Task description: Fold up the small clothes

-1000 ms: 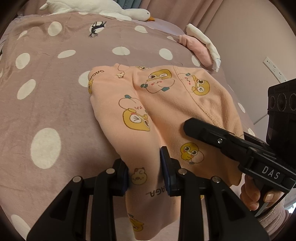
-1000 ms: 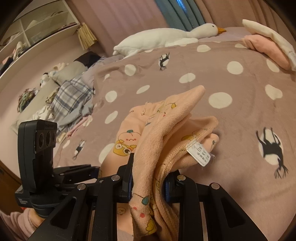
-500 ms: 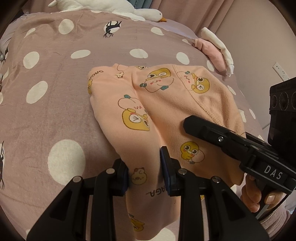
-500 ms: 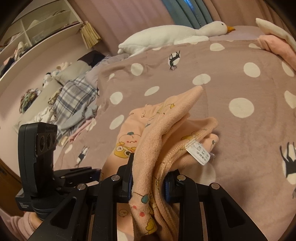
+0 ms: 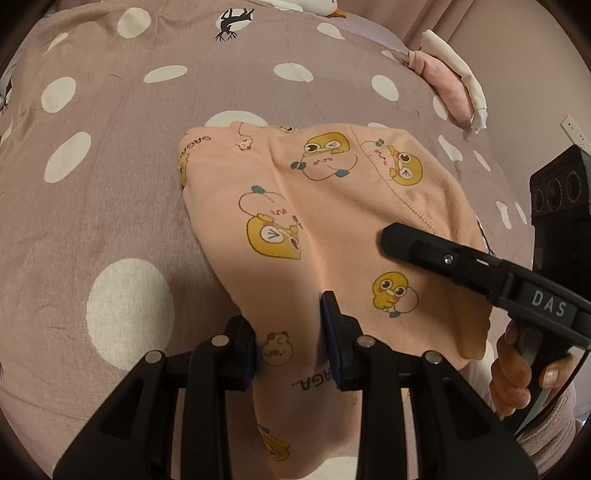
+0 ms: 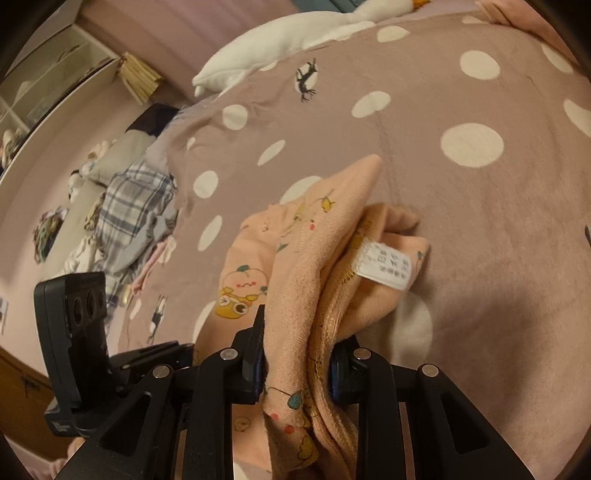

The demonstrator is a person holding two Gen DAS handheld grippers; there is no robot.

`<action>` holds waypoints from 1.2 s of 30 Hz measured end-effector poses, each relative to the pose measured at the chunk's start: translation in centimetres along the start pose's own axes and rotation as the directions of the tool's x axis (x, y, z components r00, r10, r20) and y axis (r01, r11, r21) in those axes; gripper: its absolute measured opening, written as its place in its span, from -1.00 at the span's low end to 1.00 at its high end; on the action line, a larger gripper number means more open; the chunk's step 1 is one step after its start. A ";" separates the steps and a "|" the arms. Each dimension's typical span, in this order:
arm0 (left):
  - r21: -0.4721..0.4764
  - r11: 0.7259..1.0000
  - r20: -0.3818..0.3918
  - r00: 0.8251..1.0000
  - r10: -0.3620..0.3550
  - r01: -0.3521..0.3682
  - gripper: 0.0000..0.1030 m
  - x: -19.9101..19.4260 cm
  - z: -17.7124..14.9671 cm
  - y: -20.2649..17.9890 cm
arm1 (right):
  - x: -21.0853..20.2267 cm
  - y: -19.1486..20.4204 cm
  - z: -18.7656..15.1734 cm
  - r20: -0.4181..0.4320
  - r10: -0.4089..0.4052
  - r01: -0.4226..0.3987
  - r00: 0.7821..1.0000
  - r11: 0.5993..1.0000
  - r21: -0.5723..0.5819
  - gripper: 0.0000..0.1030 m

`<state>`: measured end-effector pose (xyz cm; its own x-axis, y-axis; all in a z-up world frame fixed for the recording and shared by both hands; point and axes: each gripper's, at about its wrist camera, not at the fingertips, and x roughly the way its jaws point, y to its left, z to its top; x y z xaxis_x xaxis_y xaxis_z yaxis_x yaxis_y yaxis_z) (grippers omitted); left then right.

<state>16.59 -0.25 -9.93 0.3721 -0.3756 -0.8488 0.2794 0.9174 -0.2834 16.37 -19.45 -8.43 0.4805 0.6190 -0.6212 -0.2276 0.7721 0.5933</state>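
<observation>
Peach baby garment [image 5: 325, 229], printed with yellow cartoon chicks and ducks, lies spread across a mauve bedspread [image 5: 110, 155] dotted with large white spots. Its near end is lifted off the bed by both tools. From the left wrist view, the left gripper [image 5: 290, 343] has a narrow strip of the fabric between its two blue-padded fingers, which press in on the cloth from either side. The right gripper [image 6: 297, 360], seen from its own camera, is clamped on a thick bunched fold of the same garment, with a white care label [image 6: 386, 266] hanging from the raised cloth just beyond the fingers. In the left view the right tool reaches in from the right side over the garment, held by a hand [image 5: 517, 373]. A folded pink and cream item [image 5: 454, 85], possibly another piece of clothing, sits at the bed's far right edge. A white goose plush [image 6: 295, 33] lies along the far side of the bed.
</observation>
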 end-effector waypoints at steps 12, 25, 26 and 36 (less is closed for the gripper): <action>-0.017 0.999 -0.014 0.999 0.031 -0.031 -0.10 0.5 0.0 0.4 | 0.6 -1.7 0.1 -0.036 -0.093 0.094 0.995 0.995 0.040 -0.34; -0.013 0.991 0.003 0.991 0.131 -0.131 0.38 -0.5 -1.3 0.8 | -0.4 -2.1 -0.5 -0.028 -0.206 0.206 0.978 0.978 0.007 0.01; -0.013 0.991 0.003 0.991 0.135 -0.135 0.38 -0.6 -1.4 0.8 | -0.5 -2.0 -0.7 -0.031 -0.204 0.204 0.978 0.979 0.001 0.01; -0.014 0.988 -0.003 0.989 0.151 -0.151 0.47 -1.4 -3.5 0.9 | -1.9 -1.4 -2.8 -0.046 -0.242 0.238 0.969 0.967 -0.090 0.06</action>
<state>13.19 1.51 -10.59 0.4078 -0.2323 -0.8830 0.2073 0.9654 -0.1583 13.41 -21.35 -9.52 0.4814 0.4195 -0.7696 -0.1819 0.9067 0.3805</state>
